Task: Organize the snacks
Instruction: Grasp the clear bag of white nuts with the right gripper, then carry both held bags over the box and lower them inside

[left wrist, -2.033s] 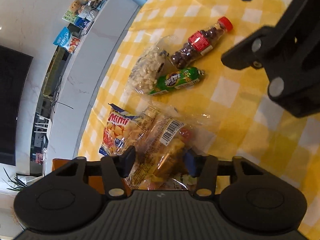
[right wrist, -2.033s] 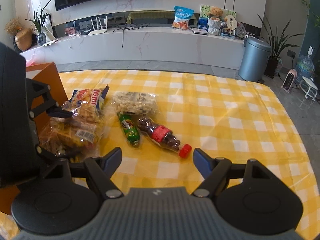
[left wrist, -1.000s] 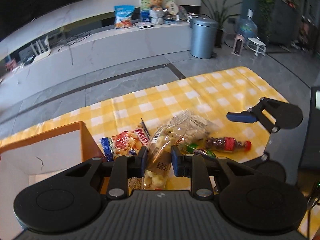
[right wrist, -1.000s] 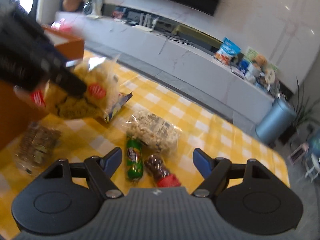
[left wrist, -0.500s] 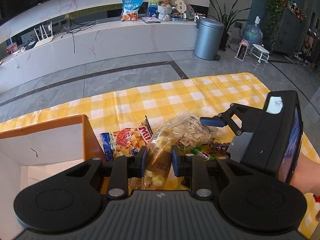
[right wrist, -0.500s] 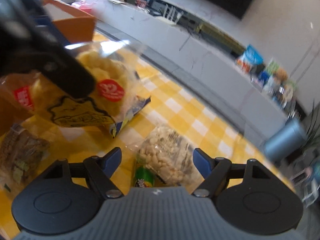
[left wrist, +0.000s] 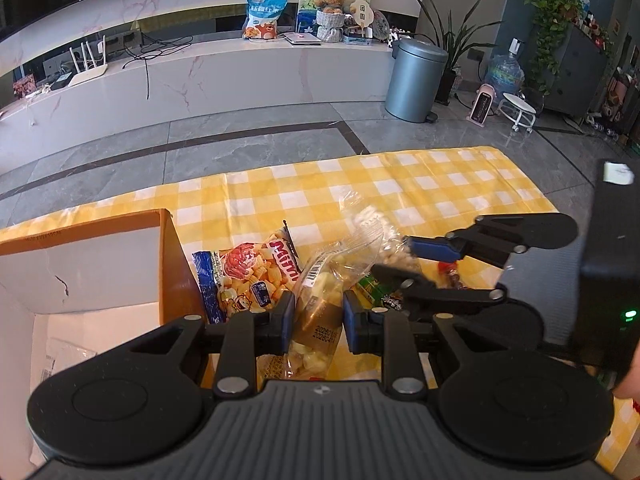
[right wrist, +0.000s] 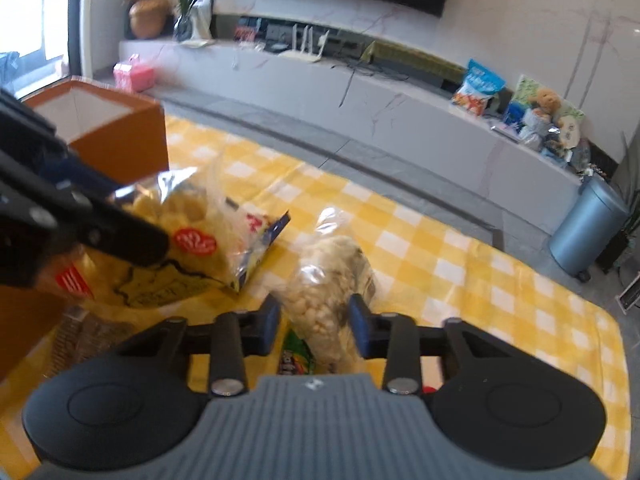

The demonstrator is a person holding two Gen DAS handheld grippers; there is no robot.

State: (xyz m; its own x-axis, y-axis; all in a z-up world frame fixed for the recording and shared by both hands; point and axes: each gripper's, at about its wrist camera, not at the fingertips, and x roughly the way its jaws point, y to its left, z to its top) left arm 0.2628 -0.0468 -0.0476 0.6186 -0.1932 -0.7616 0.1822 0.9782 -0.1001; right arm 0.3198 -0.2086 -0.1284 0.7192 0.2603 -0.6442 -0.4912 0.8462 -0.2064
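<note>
Change noted since half a second ago: your right gripper [right wrist: 314, 326] has narrowed from a wide-open stance to a close bracket around the clear bag of pale puffs [right wrist: 332, 280]. The bag now sits between its fingers, reaching forward beyond the tips. Motion blur prevents confirming full contact on both sides, so you should treat that grasp as closing, not secured.

Your left gripper [left wrist: 319, 322] is unchanged over the last second: fingers drawn in tight on the neck of the clear bag of yellow snack pieces [left wrist: 320, 300], which is lifted and hangs between and below the tips.

Position findings:
- The orange box [left wrist: 172, 248] stands to the left of your left fingers, open top, white interior showing.
- The Mimi packet [left wrist: 250, 276] lies on the checked cloth [left wrist: 400, 184] just ahead and left of the left fingertips.
- The green tube [right wrist: 294, 354] lies beneath the right fingers, partly hidden by the gripper body.
- A brown-contents packet [right wrist: 86, 338] rests left of the right fingers, beside the box wall.

Assessment: you appear to have one snack ready for transfer into the box and a second pickup under way. The remaining items on the cloth indicate the task is at an early stage.
</note>
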